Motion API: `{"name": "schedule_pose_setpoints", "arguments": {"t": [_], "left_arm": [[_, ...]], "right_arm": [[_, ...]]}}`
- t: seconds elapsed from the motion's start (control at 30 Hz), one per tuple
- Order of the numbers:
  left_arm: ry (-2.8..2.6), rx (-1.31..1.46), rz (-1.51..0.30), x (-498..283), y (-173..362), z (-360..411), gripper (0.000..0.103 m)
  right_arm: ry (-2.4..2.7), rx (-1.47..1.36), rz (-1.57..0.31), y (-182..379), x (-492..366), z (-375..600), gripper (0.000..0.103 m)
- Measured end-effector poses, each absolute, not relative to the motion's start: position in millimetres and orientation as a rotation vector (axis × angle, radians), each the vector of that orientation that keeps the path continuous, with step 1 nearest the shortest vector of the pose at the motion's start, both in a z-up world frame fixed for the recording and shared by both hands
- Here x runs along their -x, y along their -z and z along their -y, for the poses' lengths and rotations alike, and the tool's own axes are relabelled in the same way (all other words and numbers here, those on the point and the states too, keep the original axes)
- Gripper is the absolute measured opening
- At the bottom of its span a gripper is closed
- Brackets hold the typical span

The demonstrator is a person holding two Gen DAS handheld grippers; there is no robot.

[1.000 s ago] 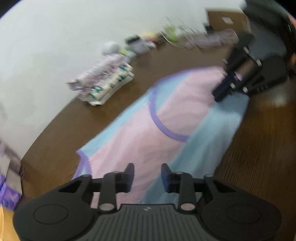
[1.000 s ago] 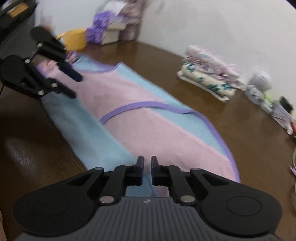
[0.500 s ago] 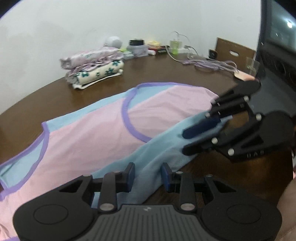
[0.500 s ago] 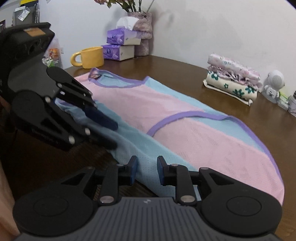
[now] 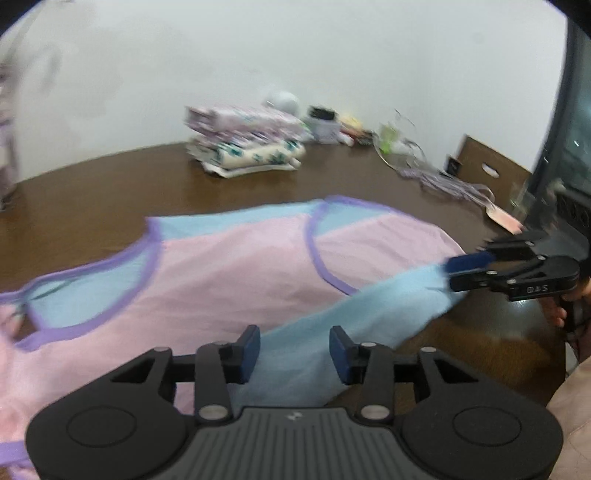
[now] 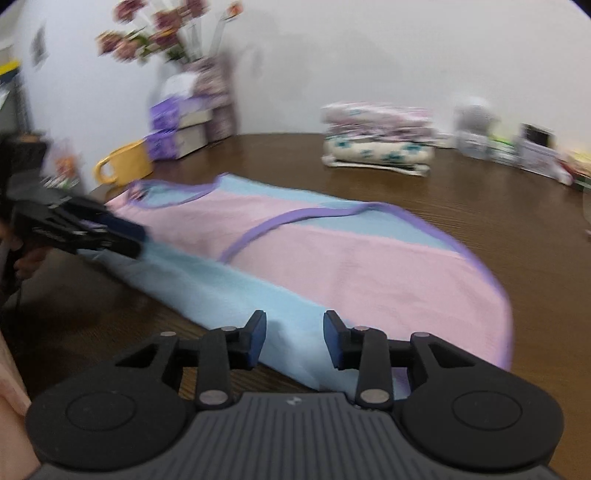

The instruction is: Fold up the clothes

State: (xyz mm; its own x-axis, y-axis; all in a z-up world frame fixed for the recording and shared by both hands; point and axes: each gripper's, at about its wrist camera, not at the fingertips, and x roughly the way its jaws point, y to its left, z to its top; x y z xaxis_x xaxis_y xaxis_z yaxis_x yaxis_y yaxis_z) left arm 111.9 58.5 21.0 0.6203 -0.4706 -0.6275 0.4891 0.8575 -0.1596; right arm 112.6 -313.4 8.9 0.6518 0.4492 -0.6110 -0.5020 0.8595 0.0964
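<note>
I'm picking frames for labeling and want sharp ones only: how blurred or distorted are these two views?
Left wrist view: motion blur smears the folded clothes stack and the garment; the left gripper stays sharp. Right wrist view: heavier blur on the flowers, yellow mug and left gripper; the right gripper stays crisp. Both show fisheye bending of the table edge.

One garment (image 5: 236, 266), two grippers, one mug (image 6: 127, 166), two tissue boxes (image 6: 173, 129).
</note>
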Motion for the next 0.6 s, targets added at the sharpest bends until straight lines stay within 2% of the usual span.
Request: {"name": "schedule_pose_setpoints", "arguments": {"t": [0.1, 0.17, 0.2, 0.23, 0.27, 0.33, 0.6], "left_arm": [[0.500, -0.022, -0.722, -114.4, -22.0, -66.6, 0.043], [0.487, -0.030, -0.748, -118.1, -18.9, -66.5, 0.039], [0.489, -0.035, -0.762, -119.9, -16.7, -65.6, 0.029], [0.499, -0.041, -0.776, -121.7, -14.8, -63.8, 0.013], [0.506, -0.051, -0.785, -122.4, -13.4, -62.6, 0.008], [0.509, -0.086, -0.783, -123.1, -12.9, -59.7, 0.007], [0.536, -0.208, -0.777, -134.3, -13.0, -52.7, 0.006]], "right_arm": [[-0.458, 0.091, -0.669, -11.3, -109.7, 329.0, 0.034], [-0.415, 0.106, -0.680, -10.2, -110.0, 334.9, 0.034], [-0.408, 0.114, -0.691, -8.3, -111.4, 335.4, 0.034], [-0.406, 0.120, -0.707, -5.5, -113.3, 335.1, 0.031], [-0.408, 0.127, -0.721, -2.9, -114.9, 334.6, 0.018], [-0.413, 0.148, -0.728, -0.3, -117.4, 333.1, 0.008], [-0.433, 0.220, -0.741, -2.5, -134.4, 328.0, 0.007]]}}
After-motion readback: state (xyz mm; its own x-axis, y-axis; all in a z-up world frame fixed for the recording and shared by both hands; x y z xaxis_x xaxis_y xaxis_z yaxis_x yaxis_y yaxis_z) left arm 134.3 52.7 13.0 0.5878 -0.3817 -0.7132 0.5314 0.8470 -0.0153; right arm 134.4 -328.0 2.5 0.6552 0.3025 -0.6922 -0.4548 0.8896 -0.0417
